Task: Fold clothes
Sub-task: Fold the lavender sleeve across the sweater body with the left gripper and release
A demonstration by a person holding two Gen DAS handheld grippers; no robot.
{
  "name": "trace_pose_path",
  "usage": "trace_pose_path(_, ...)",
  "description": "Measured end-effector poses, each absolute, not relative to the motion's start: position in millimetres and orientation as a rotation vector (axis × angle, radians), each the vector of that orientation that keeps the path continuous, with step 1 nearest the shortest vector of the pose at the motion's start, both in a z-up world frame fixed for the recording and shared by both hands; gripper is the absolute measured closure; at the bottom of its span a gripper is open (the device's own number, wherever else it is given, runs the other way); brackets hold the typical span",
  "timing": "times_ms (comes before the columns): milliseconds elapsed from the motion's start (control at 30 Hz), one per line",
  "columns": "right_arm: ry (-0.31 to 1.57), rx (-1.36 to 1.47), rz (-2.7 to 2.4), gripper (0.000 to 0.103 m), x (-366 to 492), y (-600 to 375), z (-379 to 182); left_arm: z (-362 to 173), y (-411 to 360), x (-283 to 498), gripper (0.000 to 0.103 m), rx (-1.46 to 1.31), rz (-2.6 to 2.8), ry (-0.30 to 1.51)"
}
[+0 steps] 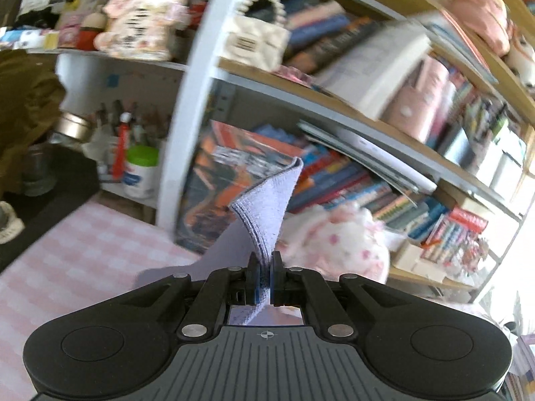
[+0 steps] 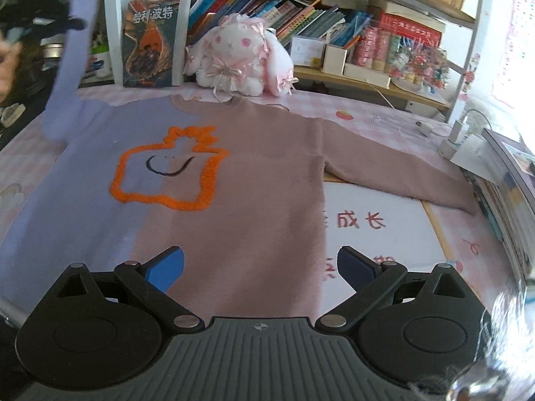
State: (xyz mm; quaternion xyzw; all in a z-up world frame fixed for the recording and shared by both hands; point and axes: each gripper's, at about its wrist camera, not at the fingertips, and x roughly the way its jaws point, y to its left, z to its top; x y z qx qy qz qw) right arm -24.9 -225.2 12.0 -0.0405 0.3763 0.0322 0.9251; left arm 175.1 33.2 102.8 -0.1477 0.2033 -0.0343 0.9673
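Observation:
A sweater (image 2: 254, 183), half lilac and half dusty pink with an orange outlined figure on the chest, lies flat on the pink checked table. Its pink sleeve (image 2: 394, 177) stretches out to the right. My left gripper (image 1: 265, 267) is shut on the cuff of the lilac sleeve (image 1: 267, 207) and holds it raised above the table; the raised sleeve (image 2: 72, 77) shows at the upper left of the right wrist view, with the left gripper (image 2: 43, 21) blurred at its top. My right gripper (image 2: 260, 265) is open and empty above the sweater's lower hem.
A plush rabbit (image 2: 240, 63) and an upright book (image 2: 153, 40) stand at the table's back edge before bookshelves (image 2: 334, 16). A charger and cable (image 2: 458, 133) and stacked books (image 2: 515, 193) lie at right. Jars and pens (image 1: 133, 160) sit on a shelf at left.

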Motion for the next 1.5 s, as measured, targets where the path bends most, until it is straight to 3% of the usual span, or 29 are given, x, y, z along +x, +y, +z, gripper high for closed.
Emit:
trace_pose_path(300,0.783,-0.088,0.161,0.004,-21,-271,6,94,-56,197,0.1,-0.249,-0.081,0.455)
trace_pose_path(667,0.794,-0.052,0.145,0.004,-20,-311,-1,40,-118,211,0.098,-0.163,-0.092,0.618)
trace_pose_path(767,0.801,-0.041,0.14,0.004,-20,-318,-3,24,-136,213,0.088,-0.128,-0.129,0.712)
trace_pose_path(933,0.808,-0.035,0.138,0.004,-23,-321,-5,23,-150,192,0.045,-0.116,-0.251,0.743)
trace_pose_path(1000,0.813,-0.033,0.141,0.004,-23,-321,-6,28,-146,175,0.038,-0.1,-0.277,0.7)
trace_pose_path(1500,0.874,0.079,0.138,0.004,-3,-303,-17,-18,11,41,0.038,0.054,0.043,0.823)
